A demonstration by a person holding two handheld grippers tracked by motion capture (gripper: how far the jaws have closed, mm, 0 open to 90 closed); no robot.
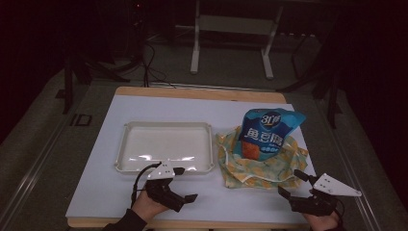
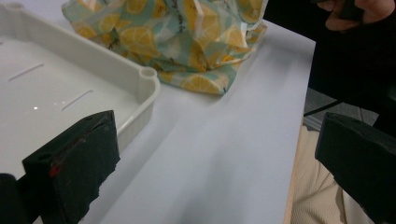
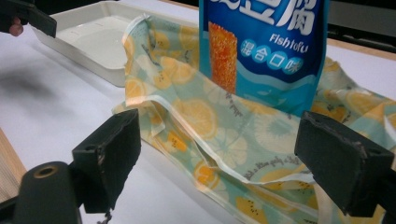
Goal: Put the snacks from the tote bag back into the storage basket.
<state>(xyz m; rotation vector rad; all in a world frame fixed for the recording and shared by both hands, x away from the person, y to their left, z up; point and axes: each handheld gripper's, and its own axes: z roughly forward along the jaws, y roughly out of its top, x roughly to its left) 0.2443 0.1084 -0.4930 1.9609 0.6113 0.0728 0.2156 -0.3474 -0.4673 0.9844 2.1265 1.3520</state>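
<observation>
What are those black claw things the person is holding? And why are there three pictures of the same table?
They are grabbing tools, one in each hand. The left gripper and the right gripper each have two black jaws. Both are open and hold nothing.

One picture comes from a camera up high, looking down on the table. The other two come from small cameras riding on the grippers, so you look out between the black jaws.

On the white table top sits an empty white tray. Beside it is a lemon-print cloth bag, with a blue Fishtofu snack packet standing inside it. The right gripper points at that bag.
</observation>
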